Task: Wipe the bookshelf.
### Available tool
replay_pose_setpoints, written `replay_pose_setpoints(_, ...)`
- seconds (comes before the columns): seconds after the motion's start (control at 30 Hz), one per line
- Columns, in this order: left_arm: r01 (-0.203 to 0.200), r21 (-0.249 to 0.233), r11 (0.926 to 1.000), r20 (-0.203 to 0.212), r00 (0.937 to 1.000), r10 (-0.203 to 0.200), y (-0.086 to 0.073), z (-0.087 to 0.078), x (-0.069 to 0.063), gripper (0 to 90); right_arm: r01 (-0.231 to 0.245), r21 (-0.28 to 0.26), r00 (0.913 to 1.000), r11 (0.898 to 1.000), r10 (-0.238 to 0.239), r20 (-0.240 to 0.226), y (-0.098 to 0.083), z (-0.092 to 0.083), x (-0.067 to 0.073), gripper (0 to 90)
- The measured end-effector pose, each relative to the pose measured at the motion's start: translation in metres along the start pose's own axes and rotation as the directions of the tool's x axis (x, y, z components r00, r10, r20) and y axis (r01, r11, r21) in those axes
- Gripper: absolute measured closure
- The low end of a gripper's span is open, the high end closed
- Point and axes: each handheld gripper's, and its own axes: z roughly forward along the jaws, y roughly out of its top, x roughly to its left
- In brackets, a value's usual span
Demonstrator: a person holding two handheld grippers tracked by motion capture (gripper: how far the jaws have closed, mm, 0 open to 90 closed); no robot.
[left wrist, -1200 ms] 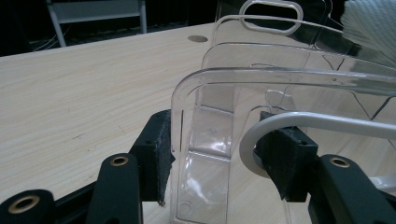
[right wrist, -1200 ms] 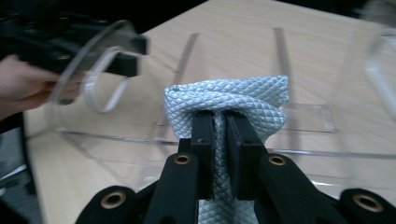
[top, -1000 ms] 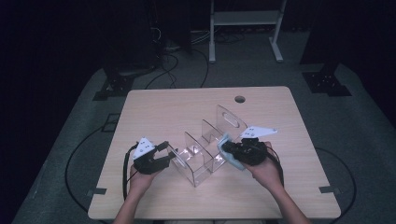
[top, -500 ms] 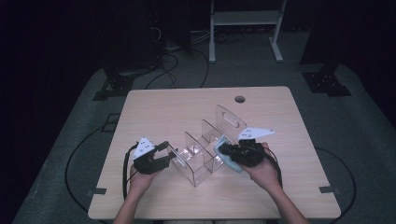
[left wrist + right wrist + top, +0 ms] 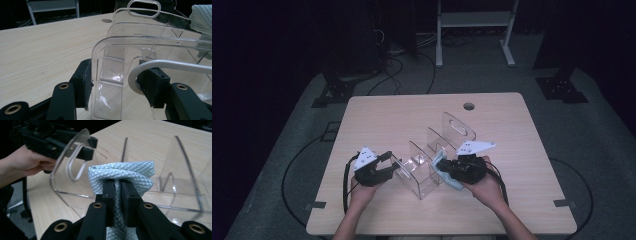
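Each hand-held gripper, the left gripper (image 5: 388,162) and the right gripper (image 5: 443,167), has a black body topped by a pale 3-cornered plate, with a black cable trailing toward the lower frame. 2 black jaws carry brass-ringed screw holes and dark padded faces. Forearms are bare.

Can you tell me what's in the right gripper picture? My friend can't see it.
Two black tongs pinch a folded pale blue cloth in front of a clear plastic rack on a wooden table. At the upper left, a hand holds other tongs on the rack's end wall.
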Motion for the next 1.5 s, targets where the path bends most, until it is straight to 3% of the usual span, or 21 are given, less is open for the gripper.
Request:
replay_pose_setpoints(0.17,-0.002,0.003,1.0,-0.002,1.0,0.002,0.0,0.001,-0.001,46.0,-0.026,-0.01,0.9991,1.0,0.026,0.032,0.0,-0.003,-0.006,81.8)
replay_pose_setpoints(0.37,-0.001,0.002,1.0,-0.006,1.0,0.001,0.0,0.001,0.0,46.0,0.022,0.004,0.9995,1.0,-0.022,-0.023,0.002,0.008,0.017,81.8)
replay_pose_setpoints(0.6,-0.001,0.002,1.0,-0.005,1.0,0.001,0.001,0.001,-0.001,46.0,-0.012,0.003,0.9999,1.0,0.012,0.003,0.005,0.005,0.008,81.8)
replay_pose_setpoints(0.67,-0.002,0.002,1.0,-0.007,1.0,0.002,0.001,0.002,-0.001,46.0,0.013,0.004,0.9999,1.0,-0.012,-0.002,0.005,0.008,0.016,81.8)
replay_pose_setpoints(0.7,-0.003,0.003,1.0,-0.007,1.0,0.003,0.001,0.002,-0.001,46.1,0.025,0.01,0.9989,1.0,-0.025,-0.04,0.006,0.014,0.028,81.8)
replay_pose_setpoints(0.73,-0.004,0.005,1.0,-0.008,1.0,0.004,0.001,0.001,-0.001,46.1,0.025,0.01,0.9989,1.0,-0.025,-0.04,0.006,0.014,0.028,81.8)
replay_pose_setpoints(0.77,-0.003,0.005,1.0,-0.01,0.9999,0.003,0.001,0.001,-0.001,46.0,0.044,0.012,0.9971,0.999,-0.043,-0.063,0.006,0.019,0.038,81.8)
replay_pose_setpoints(0.83,-0.002,0.005,1.0,-0.007,1.0,0.002,0.001,0.001,-0.001,46.0,0.055,0.014,0.996,0.998,-0.054,-0.072,0.007,0.02,0.04,81.7)
replay_pose_setpoints(0.9,-0.008,0.006,1.0,-0.002,1.0,0.008,0.001,0.0,0.0,46.0,0.052,0.014,0.9958,0.999,-0.051,-0.076,0.007,0.019,0.037,81.7)
replay_pose_setpoints(0.93,-0.009,0.006,0.9999,0.0,1.0,0.009,0.001,0.0,0.0,46.0,0.05,0.015,0.9967,0.999,-0.049,-0.064,0.007,0.018,0.033,81.8)
replay_pose_setpoints(0.97,-0.008,0.005,1.0,0.002,1.0,0.008,0.001,0.0,0.0,46.1,0.041,0.014,0.999,0.999,-0.041,-0.016,0.008,0.012,0.022,81.8)
replay_pose_setpoints(1.0,-0.008,0.005,1.0,0.002,1.0,0.008,0.001,0.0,0.0,46.0,0.041,0.014,0.999,0.999,-0.041,-0.016,0.008,0.012,0.022,81.8)
replay_pose_setpoints(1.1,-0.004,0.002,1.0,0.003,1.0,0.004,0.001,0.002,-0.001,46.0,-0.007,-0.002,1.0,1.0,0.007,0.0,0.007,0.005,0.007,81.9)
replay_pose_setpoints(1.23,-0.008,0.004,1.0,-0.001,1.0,0.008,0.001,0.002,-0.002,46.0,0.019,0.0,0.9998,1.0,-0.019,-0.003,0.005,0.012,0.019,81.9)
replay_pose_setpoints(1.37,-0.004,0.003,1.0,0.004,1.0,0.004,0.001,0.002,-0.001,46.0,0.038,0.006,0.9963,0.999,-0.037,-0.078,0.005,0.02,0.038,81.9)
replay_pose_setpoints(1.43,-0.008,0.003,1.0,0.007,0.9999,0.008,0.001,0.001,-0.001,46.0,0.045,0.009,0.9956,0.999,-0.044,-0.082,0.005,0.019,0.037,81.9)
replay_pose_setpoints(1.5,-0.009,0.002,1.0,0.012,0.9999,0.009,0.001,0.001,0.0,46.0,0.044,0.017,0.9975,0.999,-0.043,-0.056,0.007,0.016,0.031,82.0)
